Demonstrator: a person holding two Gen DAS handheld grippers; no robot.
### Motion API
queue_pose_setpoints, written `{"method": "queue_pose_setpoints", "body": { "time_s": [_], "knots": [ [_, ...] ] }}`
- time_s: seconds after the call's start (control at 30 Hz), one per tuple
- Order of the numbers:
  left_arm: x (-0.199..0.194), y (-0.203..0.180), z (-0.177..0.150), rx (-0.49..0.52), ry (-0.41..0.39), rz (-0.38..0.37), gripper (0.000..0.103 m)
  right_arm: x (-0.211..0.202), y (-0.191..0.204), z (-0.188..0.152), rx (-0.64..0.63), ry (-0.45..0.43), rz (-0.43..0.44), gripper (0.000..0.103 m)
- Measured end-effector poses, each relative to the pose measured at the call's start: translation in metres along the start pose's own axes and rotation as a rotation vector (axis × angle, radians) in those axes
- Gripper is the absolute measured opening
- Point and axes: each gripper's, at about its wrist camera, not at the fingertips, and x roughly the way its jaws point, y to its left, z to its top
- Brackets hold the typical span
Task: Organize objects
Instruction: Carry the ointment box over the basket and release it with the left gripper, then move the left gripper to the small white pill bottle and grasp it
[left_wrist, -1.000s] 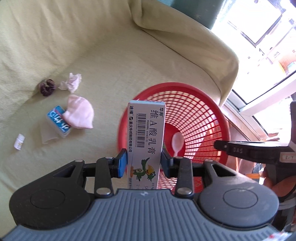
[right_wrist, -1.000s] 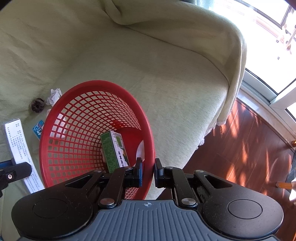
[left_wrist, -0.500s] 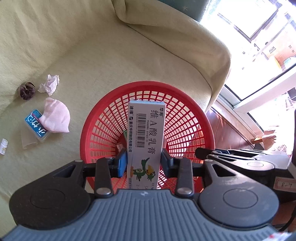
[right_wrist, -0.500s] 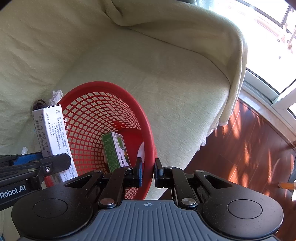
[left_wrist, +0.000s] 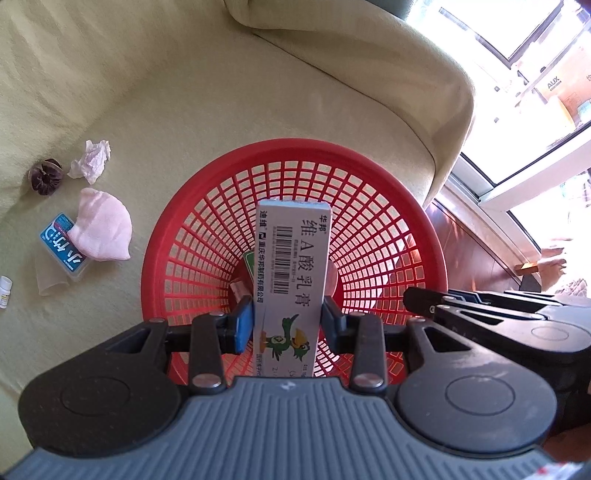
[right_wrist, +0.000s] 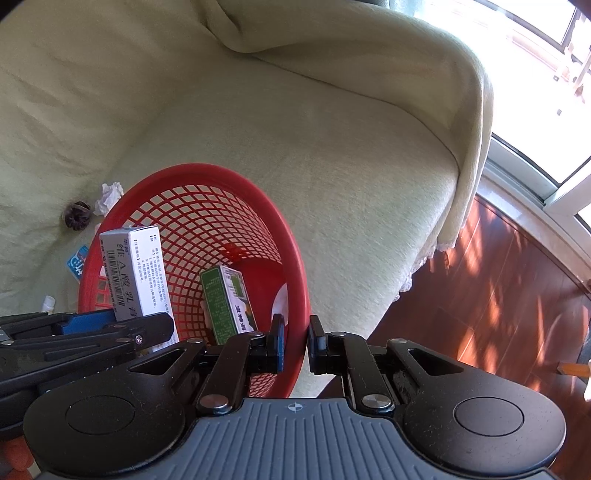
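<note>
1. I read the carton (left_wrist: 291, 273) in my left gripper (left_wrist: 287, 325): grey-white, barcode, "维A酸乳膏", "华邦", "迪维", and a green bird drawn at its lower end.
2. I read "AUX" on a box (left_wrist: 554, 83) outside the window.
3. The blue pack (left_wrist: 62, 249) on the sofa (left_wrist: 184, 110) carries white characters that I cannot make out.
4. My left fingers are partly spread and pinch the carton by its long sides. The carton stands upright over the middle of the red basket (left_wrist: 413, 206).
5. My right gripper (right_wrist: 296, 343) has its fingers pressed nearly together, clamping the near rim of the basket (right_wrist: 295, 280).
6. A green box (right_wrist: 227, 302) lies inside the basket; its print is too small to read.
7. A tissue (left_wrist: 90, 160), a dark dried fruit (left_wrist: 45, 176), a pink cloth (left_wrist: 103, 230) and a small white bottle (left_wrist: 4, 297) lie on the sofa, left of the basket.
</note>
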Motion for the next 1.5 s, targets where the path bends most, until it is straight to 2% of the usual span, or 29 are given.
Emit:
{"method": "queue_pose_setpoints", "body": {
  "time_s": [0.07,0.3,0.53,0.73,0.87,1.0,1.33,1.5],
  "knots": [
    [0.002,-0.001,0.002,0.004,0.004,0.001,0.034,0.0,0.0,0.0,0.001,0.001,0.0,0.009],
    [0.0,-0.002,0.006,0.002,-0.014,0.007,0.053,0.001,0.0,0.001,-0.001,0.004,-0.003,0.009],
    [-0.007,0.009,0.004,-0.012,-0.029,0.001,0.053,0.002,0.001,0.0,0.0,0.002,-0.002,0.009],
    [-0.024,0.035,-0.005,-0.016,-0.063,0.011,0.053,0.003,0.001,0.001,-0.003,0.004,-0.006,0.009],
    [-0.042,0.069,-0.017,-0.026,-0.115,0.048,0.053,0.004,0.001,0.002,-0.004,0.004,-0.014,0.009],
    [-0.051,0.117,-0.03,-0.047,-0.148,0.134,0.053,0.006,0.002,0.004,-0.005,0.003,-0.025,0.009],
    [-0.031,0.243,-0.061,-0.071,-0.111,0.335,0.053,0.008,0.005,0.007,0.003,0.014,-0.067,0.009],
    [-0.014,0.287,-0.073,-0.054,-0.101,0.372,0.053,0.011,0.004,0.008,0.026,0.029,-0.095,0.009]
  ]
}}
